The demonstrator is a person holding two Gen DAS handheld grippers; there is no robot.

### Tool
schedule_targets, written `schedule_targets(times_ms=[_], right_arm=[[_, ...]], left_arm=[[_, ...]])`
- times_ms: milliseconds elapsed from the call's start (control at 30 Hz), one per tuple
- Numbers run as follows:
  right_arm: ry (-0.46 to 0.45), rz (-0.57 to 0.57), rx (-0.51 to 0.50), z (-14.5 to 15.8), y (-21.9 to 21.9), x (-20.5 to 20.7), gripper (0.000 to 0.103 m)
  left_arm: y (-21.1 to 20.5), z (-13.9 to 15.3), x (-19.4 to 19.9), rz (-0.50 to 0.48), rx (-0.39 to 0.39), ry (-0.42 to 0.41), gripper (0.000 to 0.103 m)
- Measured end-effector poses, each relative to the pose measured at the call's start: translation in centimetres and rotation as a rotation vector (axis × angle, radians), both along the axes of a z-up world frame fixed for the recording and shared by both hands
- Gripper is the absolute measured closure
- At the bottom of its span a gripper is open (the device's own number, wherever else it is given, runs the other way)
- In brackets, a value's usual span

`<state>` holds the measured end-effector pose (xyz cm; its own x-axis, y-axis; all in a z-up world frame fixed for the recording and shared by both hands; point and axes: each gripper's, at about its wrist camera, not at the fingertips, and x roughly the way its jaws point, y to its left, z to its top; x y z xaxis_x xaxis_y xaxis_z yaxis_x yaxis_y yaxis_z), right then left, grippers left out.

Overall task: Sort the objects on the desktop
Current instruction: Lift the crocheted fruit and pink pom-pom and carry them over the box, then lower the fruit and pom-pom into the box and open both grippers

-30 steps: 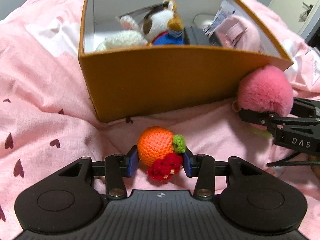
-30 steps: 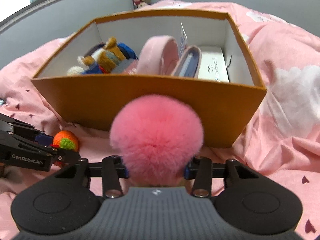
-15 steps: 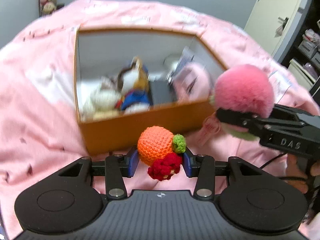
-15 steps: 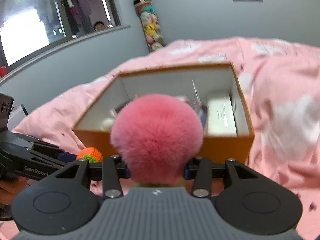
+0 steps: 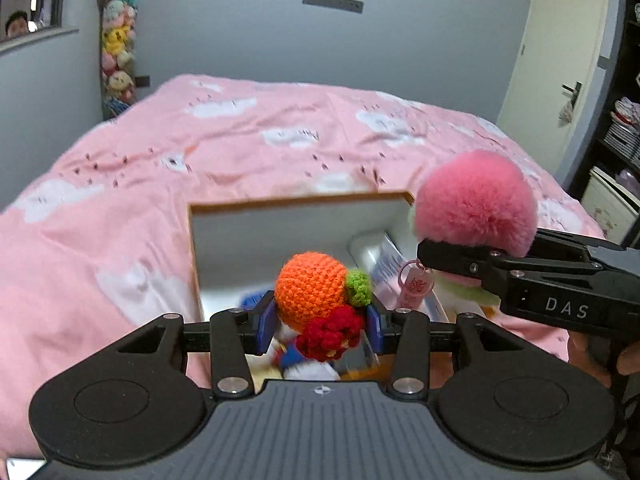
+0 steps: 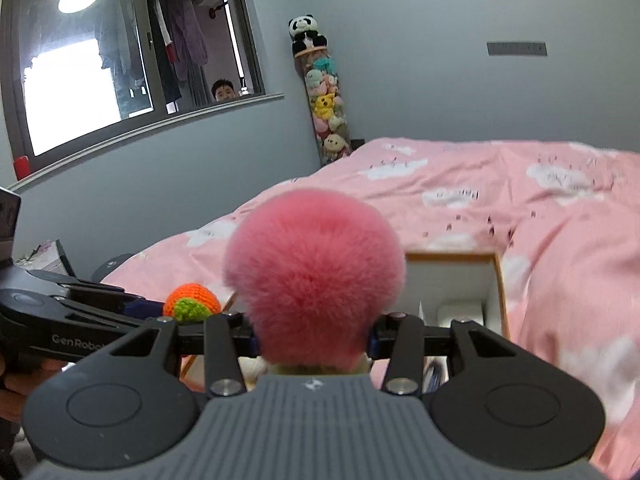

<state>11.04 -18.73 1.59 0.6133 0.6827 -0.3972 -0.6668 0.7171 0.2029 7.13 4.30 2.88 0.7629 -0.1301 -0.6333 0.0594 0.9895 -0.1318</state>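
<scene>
Sitting squeezed in the left gripper (image 5: 320,322), the orange yarn fruit (image 5: 311,293) hangs over the box (image 5: 280,224); the right gripper (image 6: 312,338) pinches the pink pompom (image 6: 314,280), maybe above it too.

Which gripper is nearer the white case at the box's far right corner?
Right. The right gripper, holding the pompom, hangs just short of the case; the left gripper is over the box's left half.

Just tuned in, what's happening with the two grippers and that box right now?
Both are loaded. The left gripper is shut on an orange crocheted fruit charm; the right gripper is shut on a fluffy pink pom-pom. Both hang above the open orange cardboard box on the pink bedspread, nothing released yet.
</scene>
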Motion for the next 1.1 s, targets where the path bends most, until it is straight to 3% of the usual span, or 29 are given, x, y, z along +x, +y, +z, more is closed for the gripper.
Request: schedule_targets(times_ms=[200, 433, 767, 867, 1100], right_arm=[[-0.017, -0.013, -0.022, 0.8, 2.0, 2.7, 0.055], [0.038, -0.03, -0.06, 0.1, 4.4, 5.8, 0.055], [0.127, -0.047, -0.182, -3.2, 7.5, 9.7, 0.056], [0.156, -0.07, -0.201, -4.2, 8.1, 11.0, 0.056], [0.247, -0.101, -0.236, -6.6, 8.0, 12.3, 0.054]], left_arm=[[0.2, 0.4, 2.3, 0.013, 0.032, -0.018, 0.052], [1.0, -0.1, 5.8, 0.021, 0.053, 0.007, 0.053], [1.5, -3.6, 10.5, -0.025, 0.14, 0.093, 0.053], [1.3, -4.8, 11.0, -0.036, 0.134, 0.112, 0.053], [-0.1, -6.8, 11.6, -0.035, 0.207, 0.158, 0.053]])
